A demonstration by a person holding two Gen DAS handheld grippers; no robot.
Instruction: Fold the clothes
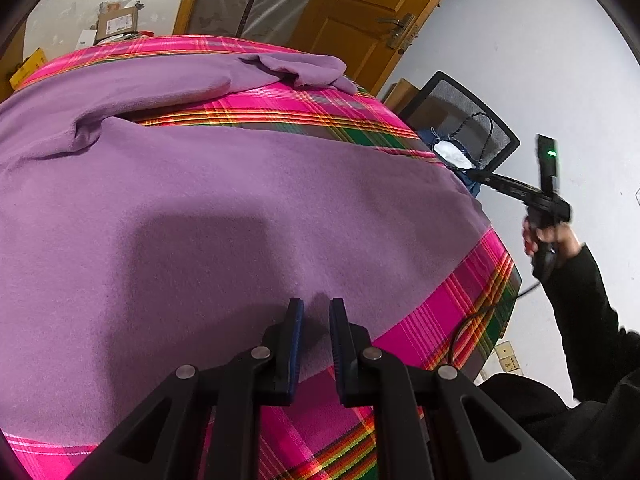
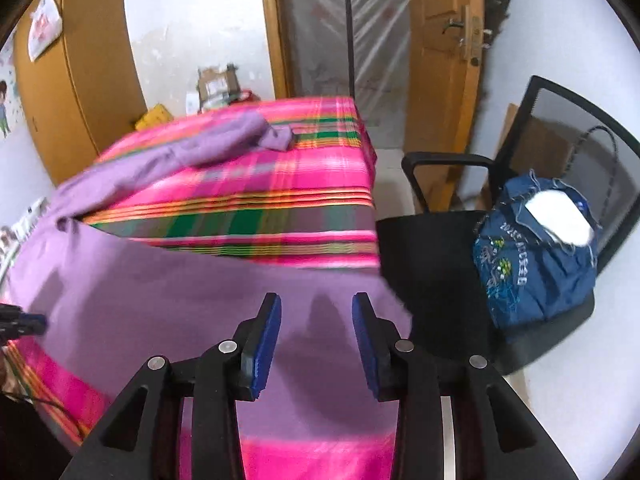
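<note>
Left gripper [image 1: 316, 312] fingers are pinching the flat purple fleece garment [image 1: 224, 200]; right gripper [image 2: 316, 312] fingers are hovering spread above it.

The purple garment [image 1: 240, 200] runs off the left edge of the left wrist view, and its near hem is hidden behind the left claw [image 1: 316, 308], so whether cloth is pinched there cannot be told. In the right wrist view, motion blur smears the plaid cover [image 2: 280, 184]. The print on the blue bag [image 2: 532, 268] is too small to read.

Even indoor light; right wrist view motion-blurred; soft shadows; fisheye-bent edges.
</note>
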